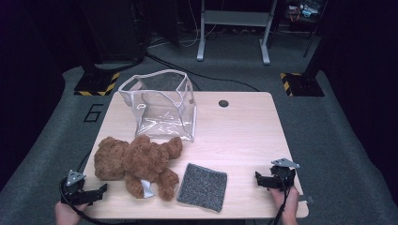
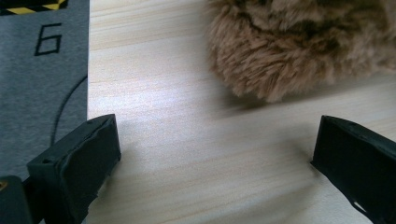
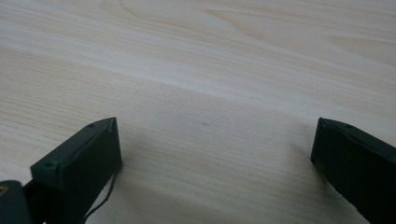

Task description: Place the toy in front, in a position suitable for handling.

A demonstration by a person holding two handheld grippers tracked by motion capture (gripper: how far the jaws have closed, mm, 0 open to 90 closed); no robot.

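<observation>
On my worktop [image 1: 244,136]: one teddy bear [image 1: 136,164] near-left, one grey cloth [image 1: 202,186] beside it, one clear bag [image 1: 162,105] behind. Left tool [image 1: 96,191] and right tool [image 1: 259,179], both spread, empty.

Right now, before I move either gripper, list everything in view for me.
teddy bear: one, brown, lying on the table's near left part
bag: one, clear plastic with white trim, standing open behind the bear
cloth: one, grey, flat on the table just right of the bear
table: one, light wood, with a dark round hole near its far edge
floor: grey carpet, a 6 marked left of the table
left gripper: black, jaws open, at the near left corner, nothing between them
right gripper: black, jaws open, near right, over bare wood
</observation>
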